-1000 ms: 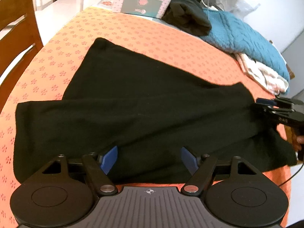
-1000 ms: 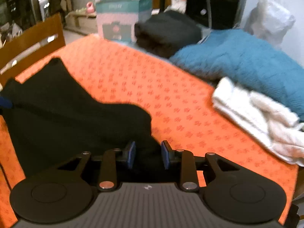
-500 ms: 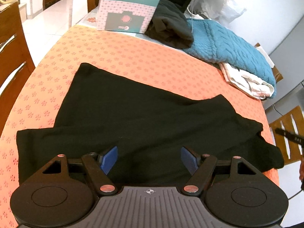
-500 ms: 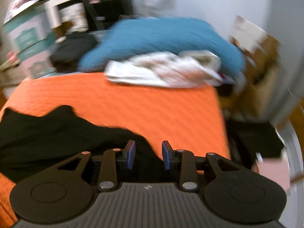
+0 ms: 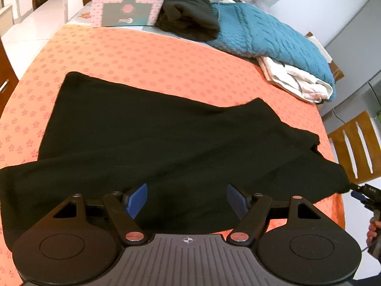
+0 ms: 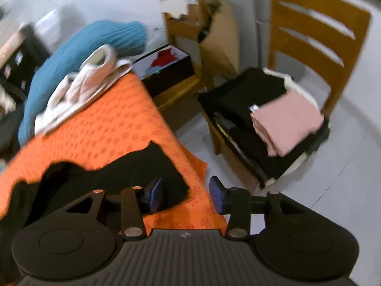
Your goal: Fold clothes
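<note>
A black garment lies spread across the orange flower-patterned tablecloth. My left gripper hovers open above its near edge, blue pads wide apart, holding nothing. The garment's right end lies at the table's right edge in the right wrist view. My right gripper is open there, its left pad over the cloth tip and its right pad past the table edge. In the left wrist view the right gripper shows just off the garment's right tip, with a hand behind it.
A teal knitted sweater, white clothes, a dark folded garment and a patterned box line the far side. A wooden chair beside the table carries folded black and pink clothes. Cardboard boxes stand behind.
My right gripper opened and let go of the garment's right end, swinging right toward the table edge and the chair. The left gripper stayed open, shifting slightly over the near edge.
</note>
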A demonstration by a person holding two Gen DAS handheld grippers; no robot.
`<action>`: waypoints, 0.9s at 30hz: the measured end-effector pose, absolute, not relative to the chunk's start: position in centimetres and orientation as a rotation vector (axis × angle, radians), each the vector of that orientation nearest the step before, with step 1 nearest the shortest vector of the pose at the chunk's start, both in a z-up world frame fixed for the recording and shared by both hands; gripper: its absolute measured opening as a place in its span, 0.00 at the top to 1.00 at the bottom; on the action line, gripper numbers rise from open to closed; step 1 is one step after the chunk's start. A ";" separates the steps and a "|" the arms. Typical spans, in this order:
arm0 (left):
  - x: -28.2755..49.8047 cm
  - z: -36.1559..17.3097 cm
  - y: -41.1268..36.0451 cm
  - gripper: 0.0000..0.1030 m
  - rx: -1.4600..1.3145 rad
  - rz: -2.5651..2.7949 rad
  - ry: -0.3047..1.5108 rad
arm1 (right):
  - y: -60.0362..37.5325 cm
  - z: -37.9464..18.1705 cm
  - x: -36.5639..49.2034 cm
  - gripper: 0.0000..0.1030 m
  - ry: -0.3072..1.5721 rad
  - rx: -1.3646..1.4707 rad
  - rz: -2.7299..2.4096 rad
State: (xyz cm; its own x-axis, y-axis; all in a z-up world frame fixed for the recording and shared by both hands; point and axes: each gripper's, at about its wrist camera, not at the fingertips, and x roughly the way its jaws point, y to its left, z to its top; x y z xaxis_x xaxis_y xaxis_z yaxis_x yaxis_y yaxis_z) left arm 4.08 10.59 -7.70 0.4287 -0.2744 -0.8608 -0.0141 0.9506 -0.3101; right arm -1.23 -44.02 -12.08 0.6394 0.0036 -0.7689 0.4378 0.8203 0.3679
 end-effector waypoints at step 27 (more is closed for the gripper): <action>3.6 -7.1 10.0 0.26 -0.285 -0.173 1.112 | -32.9 -3.9 0.3 0.89 0.689 0.175 0.006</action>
State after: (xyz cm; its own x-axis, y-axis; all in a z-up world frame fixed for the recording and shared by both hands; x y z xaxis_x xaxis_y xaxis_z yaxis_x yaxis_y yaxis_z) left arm 3.62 10.02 -7.09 0.4350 -0.2781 -0.8564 -0.0046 0.9504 -0.3110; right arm 0.28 -32.94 -3.86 0.7726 0.0634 -0.6317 0.0519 0.9854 0.1623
